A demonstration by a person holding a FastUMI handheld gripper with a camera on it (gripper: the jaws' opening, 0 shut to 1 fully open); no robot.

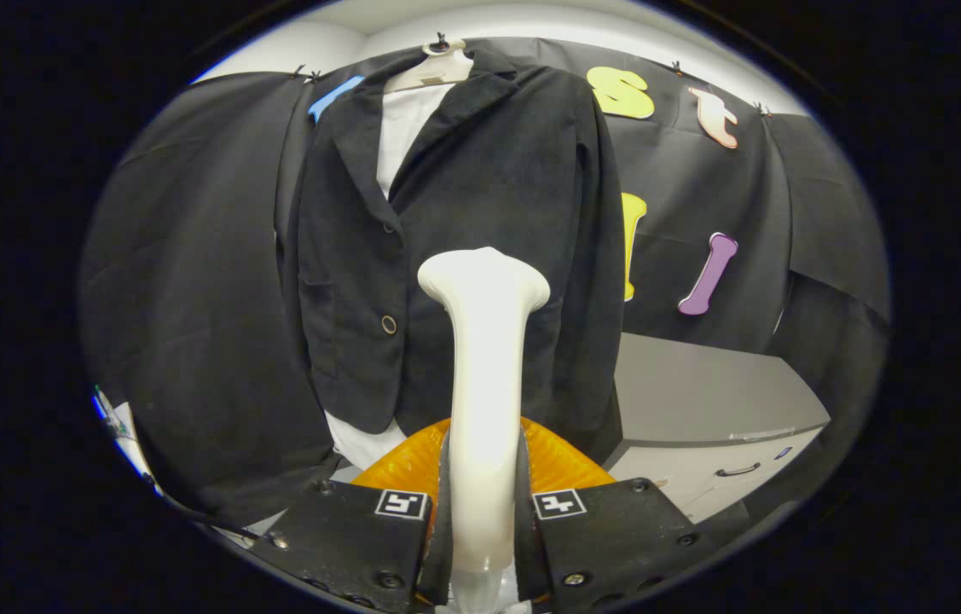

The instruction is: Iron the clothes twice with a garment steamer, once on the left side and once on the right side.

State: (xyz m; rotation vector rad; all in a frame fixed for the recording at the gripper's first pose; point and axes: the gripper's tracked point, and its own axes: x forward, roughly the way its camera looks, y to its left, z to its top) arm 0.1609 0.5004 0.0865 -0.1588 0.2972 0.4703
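A black blazer (480,196) over a white shirt (402,128) hangs on a pale hanger (437,64) against the booth wall, straight ahead of me. My gripper (483,486) is shut on the handle of a white garment steamer (484,367), which rises upright between the fingers. The steamer's flared head (484,277) sits in front of the blazer's right front panel, just right of the lower button (389,324). Whether the head touches the cloth I cannot tell. An orange part (561,460) of the steamer's base shows behind the fingers.
A grey cabinet (702,401) with a drawer handle (738,470) stands to the right of the blazer, low down. Black cloth (190,281) covers the wall on both sides. The white shirt hem (361,439) hangs below the blazer.
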